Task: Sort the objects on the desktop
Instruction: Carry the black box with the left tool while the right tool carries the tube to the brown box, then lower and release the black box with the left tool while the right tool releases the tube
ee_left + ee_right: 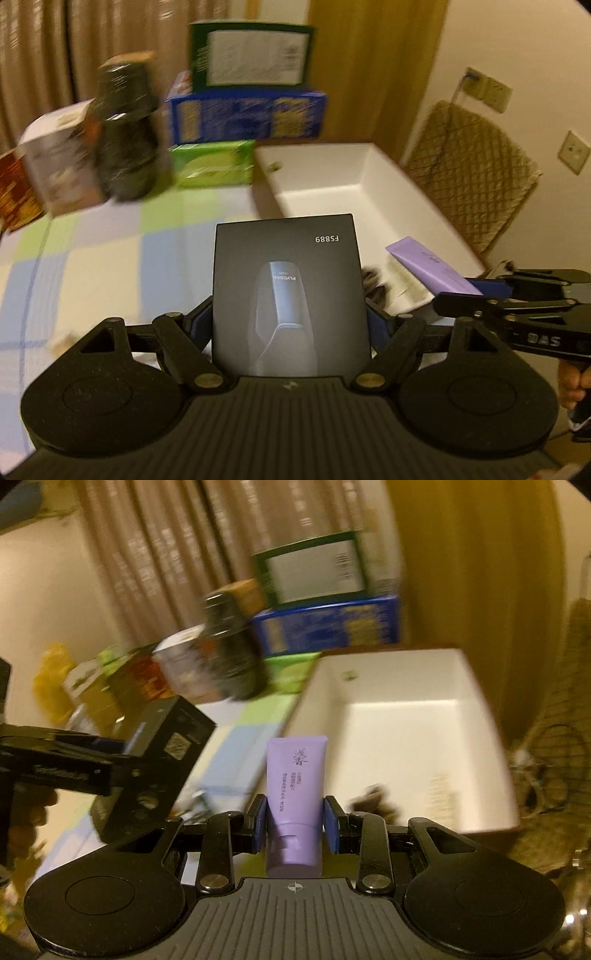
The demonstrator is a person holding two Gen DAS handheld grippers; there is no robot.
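While 2 tools grip: 1 black box, 1 purple tube, 1 white bin.

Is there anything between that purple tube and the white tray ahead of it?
Nothing visible. The purple plastic tube, clamped in the right gripper, faces the white rectangular tray directly; the left gripper with its black box is off to the side.

Motion-blurred at 10 o'clock in left wrist view: dark jar, white carton, labels unreadable. Red box cut by frame edge at 9. Print on blue box and green-framed box smeared. Dark clutter inside white bin, around 4 in right wrist view, too blurred to identify.
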